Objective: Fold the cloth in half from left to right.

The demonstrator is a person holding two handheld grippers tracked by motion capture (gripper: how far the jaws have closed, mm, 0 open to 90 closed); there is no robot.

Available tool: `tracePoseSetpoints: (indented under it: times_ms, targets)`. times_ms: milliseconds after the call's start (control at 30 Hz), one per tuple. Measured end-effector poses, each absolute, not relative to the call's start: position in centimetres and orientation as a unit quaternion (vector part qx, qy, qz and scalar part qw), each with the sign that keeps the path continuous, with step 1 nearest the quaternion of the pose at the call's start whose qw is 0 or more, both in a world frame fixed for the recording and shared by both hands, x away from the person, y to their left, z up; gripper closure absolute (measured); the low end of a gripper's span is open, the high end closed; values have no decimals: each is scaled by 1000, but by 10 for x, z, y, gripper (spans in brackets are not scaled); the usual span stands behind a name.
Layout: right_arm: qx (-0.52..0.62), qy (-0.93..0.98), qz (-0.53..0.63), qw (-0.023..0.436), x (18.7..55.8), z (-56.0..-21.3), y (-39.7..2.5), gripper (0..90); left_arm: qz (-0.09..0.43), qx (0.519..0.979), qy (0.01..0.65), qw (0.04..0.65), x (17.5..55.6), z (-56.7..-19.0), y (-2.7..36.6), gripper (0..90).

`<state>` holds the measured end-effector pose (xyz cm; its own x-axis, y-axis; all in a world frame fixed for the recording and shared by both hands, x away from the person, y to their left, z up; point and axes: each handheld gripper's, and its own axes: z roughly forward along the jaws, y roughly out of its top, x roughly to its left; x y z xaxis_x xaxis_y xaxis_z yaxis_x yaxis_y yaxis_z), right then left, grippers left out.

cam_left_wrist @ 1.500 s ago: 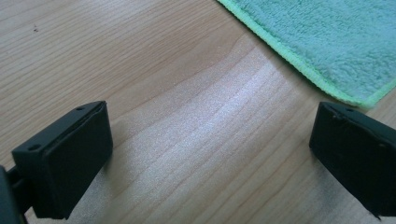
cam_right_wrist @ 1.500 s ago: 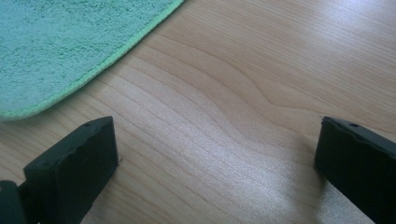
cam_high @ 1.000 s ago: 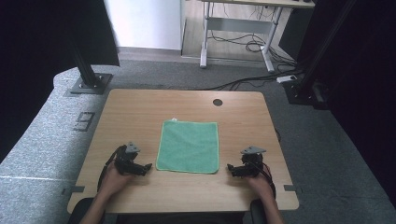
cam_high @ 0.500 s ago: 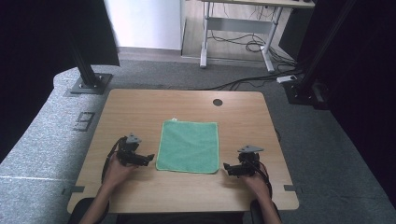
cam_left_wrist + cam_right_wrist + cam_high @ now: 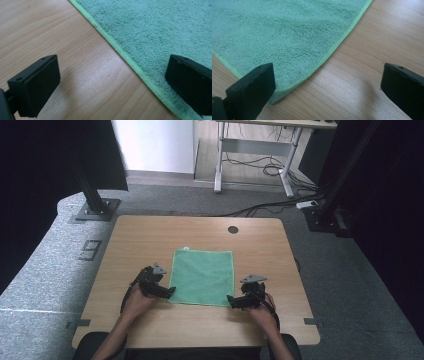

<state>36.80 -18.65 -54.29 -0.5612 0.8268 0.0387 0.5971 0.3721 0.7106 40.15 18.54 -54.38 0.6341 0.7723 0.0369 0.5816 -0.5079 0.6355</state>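
A green terry cloth [image 5: 202, 276] lies flat in the middle of the wooden table [image 5: 150, 237]. My left gripper [image 5: 170, 292] is open at the cloth's near left corner; in the left gripper view its jaws straddle the cloth's hemmed edge [image 5: 130, 61], one over wood, one over cloth. My right gripper [image 5: 231, 301] is open at the near right corner. Seen from the right gripper view, the cloth's corner [image 5: 287, 75] sits between the jaws, with the left jaw over cloth and the right over bare wood. Neither gripper holds anything.
A round cable hole [image 5: 233, 229] sits near the table's far edge. Black frame posts [image 5: 92, 195] stand on the grey floor at both sides. Beyond the table, a desk frame [image 5: 255, 150] with cables stands.
Both grippers have moved inward and forward to the cloth's near corners. The cloth has not moved.
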Motion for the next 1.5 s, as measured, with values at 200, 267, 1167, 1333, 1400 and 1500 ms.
tracePoseSetpoints:
  times_ms: [200, 267, 1167, 1333, 1400, 1500]
  targets:
    - [435, 811, 348, 179, 367, -542, -187, 0, 154, 860, 389, 292, 384, -543, 181, 1]
    - [436, 807, 355, 180, 367, -540, -188, 0, 153, 861, 387, 291, 381, -543, 180, 1]
    - [440, 820, 328, 166, 372, -553, -219, 0, 192, 827, 427, 313, 438, -524, 187, 2]
    - [437, 820, 330, 166, 372, -553, -220, 0, 200, 815, 444, 315, 470, -526, 184, 11]
    - [436, 820, 331, 166, 372, -553, -220, 0, 205, 813, 450, 308, 479, -528, 184, 13]
    - [435, 821, 331, 166, 373, -553, -220, 0, 205, 810, 458, 303, 487, -532, 185, 14]
